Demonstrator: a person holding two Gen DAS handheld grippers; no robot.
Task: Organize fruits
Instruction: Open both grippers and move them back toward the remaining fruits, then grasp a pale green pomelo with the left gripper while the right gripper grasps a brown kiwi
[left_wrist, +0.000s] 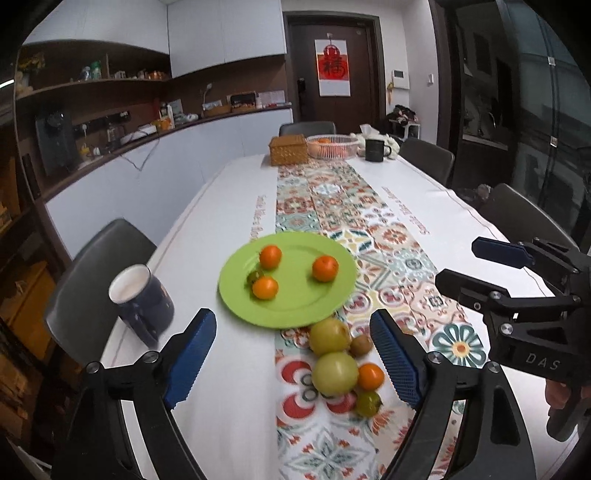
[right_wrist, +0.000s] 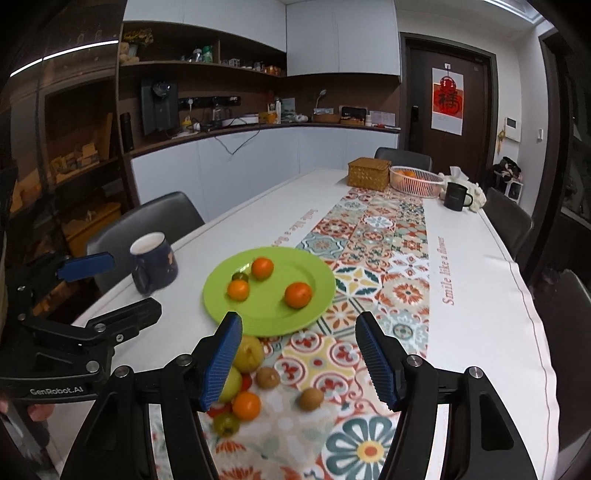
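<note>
Table (left_wrist: 229, 206): plate (left_wrist: 295, 314) w/ 3 oranges (left_wrist: 325, 268), 2 mugs (left_wrist: 142, 306).

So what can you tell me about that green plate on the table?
The green plate is round, glossy lime, probably plastic or glazed, with a broad flat rim and shallow well. It lies flat on the table, half on the white cloth and half on the patterned runner. Three orange fruits and one small dark greenish fruit sit inside. Neither pair of jaws touches it.
</note>
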